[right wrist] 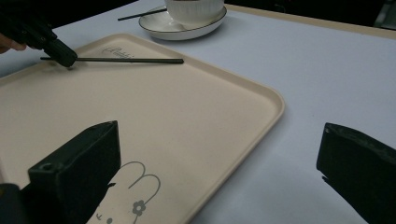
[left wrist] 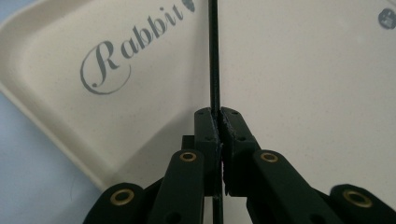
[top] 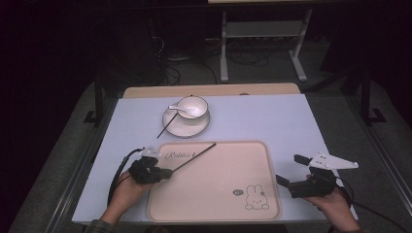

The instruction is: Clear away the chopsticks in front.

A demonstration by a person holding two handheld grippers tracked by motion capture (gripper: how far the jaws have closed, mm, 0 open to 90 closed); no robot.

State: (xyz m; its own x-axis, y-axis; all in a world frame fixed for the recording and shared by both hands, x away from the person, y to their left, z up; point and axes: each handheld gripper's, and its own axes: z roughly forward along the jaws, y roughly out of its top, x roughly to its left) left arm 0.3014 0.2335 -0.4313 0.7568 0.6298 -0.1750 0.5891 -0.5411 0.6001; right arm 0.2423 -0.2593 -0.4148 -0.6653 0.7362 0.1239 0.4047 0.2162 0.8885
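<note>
My left tool is clamped tight on one black chopstick, gripping it near its lower end at the tray's left rim. From the left gripper view I see the stick pinched between the two closed jaws and running straight out over the tray, past the "Rabbit" lettering. Its far tip hangs above the tray's upper edge; I cannot tell whether it touches the tray. My right tool sits just off the tray's right rim with its jaws spread wide, holding nothing. Beyond the tray's far edge stand a saucer with a white bowl, and a second chopstick lies across the saucer's left side.
</note>
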